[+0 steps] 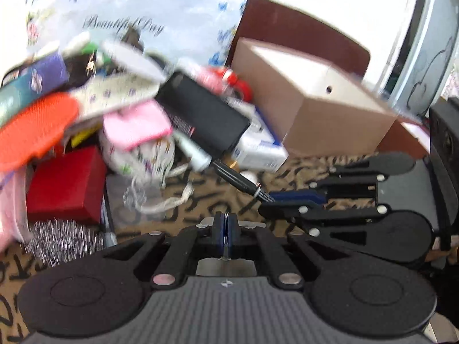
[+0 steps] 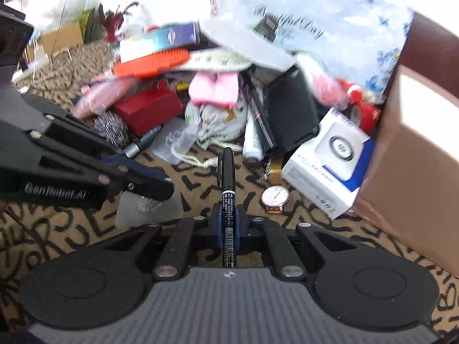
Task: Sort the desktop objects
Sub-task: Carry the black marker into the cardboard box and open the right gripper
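1. Far left: the heap is barely touched. The orange brush (image 2: 152,61), red box (image 2: 147,109), steel scourer (image 2: 110,127) and a grey marker (image 2: 143,142) all lie jumbled on the patterned cloth (image 2: 71,229). I'd call the sorting early, with most of it left.
2. Left gripper (image 1: 225,230): jaws pressed together. There may be a thin sliver between the pads, but I can't tell what, so I count it as holding nothing. From the right wrist it shows at the left edge, its tips over a clear plastic pouch (image 2: 149,209) on the cloth.
3. Centre: the black pen (image 2: 228,200) is pinched in the right gripper (image 2: 228,223). It sits lengthwise between the pads, off the cloth.
4. Pen axis: the long axis runs along the gripper's own line and points away from the camera, towards the heap. The clip end is forward and the barcode end is back over the gripper body. In the left wrist view it slants from lower right to upper left, sticking out of the right gripper's tips.
5. Right of centre: a wristwatch (image 2: 275,196), white and blue carton (image 2: 330,163) and black case (image 2: 289,109) are still unsorted.
6. Far right: the cardboard box (image 1: 312,97) stands open. What shows of its inside looks bare, but I can't see the bottom. It is likely the drop target, so the pen must swing right.
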`<state>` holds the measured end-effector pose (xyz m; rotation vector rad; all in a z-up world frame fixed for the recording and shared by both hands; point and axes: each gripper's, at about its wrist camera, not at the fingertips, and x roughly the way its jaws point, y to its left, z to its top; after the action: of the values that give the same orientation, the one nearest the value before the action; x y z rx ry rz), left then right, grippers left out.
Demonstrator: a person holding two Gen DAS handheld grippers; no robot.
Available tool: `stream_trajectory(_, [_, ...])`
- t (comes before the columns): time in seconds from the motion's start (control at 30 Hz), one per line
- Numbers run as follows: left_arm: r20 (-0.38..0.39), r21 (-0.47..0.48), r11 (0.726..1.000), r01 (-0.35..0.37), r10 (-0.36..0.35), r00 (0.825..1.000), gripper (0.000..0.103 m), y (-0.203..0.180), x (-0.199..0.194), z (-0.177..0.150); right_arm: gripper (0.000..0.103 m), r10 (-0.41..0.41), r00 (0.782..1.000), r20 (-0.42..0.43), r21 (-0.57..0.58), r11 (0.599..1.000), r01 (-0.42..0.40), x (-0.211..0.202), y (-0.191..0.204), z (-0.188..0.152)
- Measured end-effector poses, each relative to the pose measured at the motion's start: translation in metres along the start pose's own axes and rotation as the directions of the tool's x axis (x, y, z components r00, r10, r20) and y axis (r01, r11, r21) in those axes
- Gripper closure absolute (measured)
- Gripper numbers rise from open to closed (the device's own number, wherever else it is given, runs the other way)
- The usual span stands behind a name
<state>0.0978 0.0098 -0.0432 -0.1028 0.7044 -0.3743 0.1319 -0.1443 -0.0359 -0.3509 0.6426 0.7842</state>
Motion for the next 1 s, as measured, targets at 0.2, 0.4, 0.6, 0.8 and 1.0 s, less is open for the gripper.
stream_trajectory(0.2, [0.084,0.041,0.996,0.074,-0.078,0.993,0.103,-0.021,-0.013,0.037,0.097,-0.052,0.99,0.132,0.057,0.997,0.044,-0.049,-0.02,0.01])
stream_trajectory(0.4, [0.15,0.087,0.983,0.163,-0.175,0.973,0.103,-0.056,-0.006,0.094,0.097,-0.196,0.949,0.245,0.124,0.978,0.17,-0.098,-0.056,0.023])
stream_trajectory(0.6, [0.185,0.107,0.97,0.219,-0.235,0.954,0.103,-0.099,0.027,0.152,0.097,-0.34,0.902,0.267,0.201,0.935,0.293,-0.121,-0.105,0.035])
stream_trajectory(0.8, [0.167,0.114,0.972,0.207,-0.224,0.96,0.103,-0.125,0.073,0.188,0.097,-0.453,0.851,0.264,0.275,0.882,0.384,-0.126,-0.159,0.048])
stream_trajectory(1.0, [0.095,0.104,0.979,0.174,-0.184,0.978,0.103,-0.128,0.129,0.194,0.097,-0.484,0.849,0.211,0.356,0.847,0.394,-0.102,-0.207,0.046])
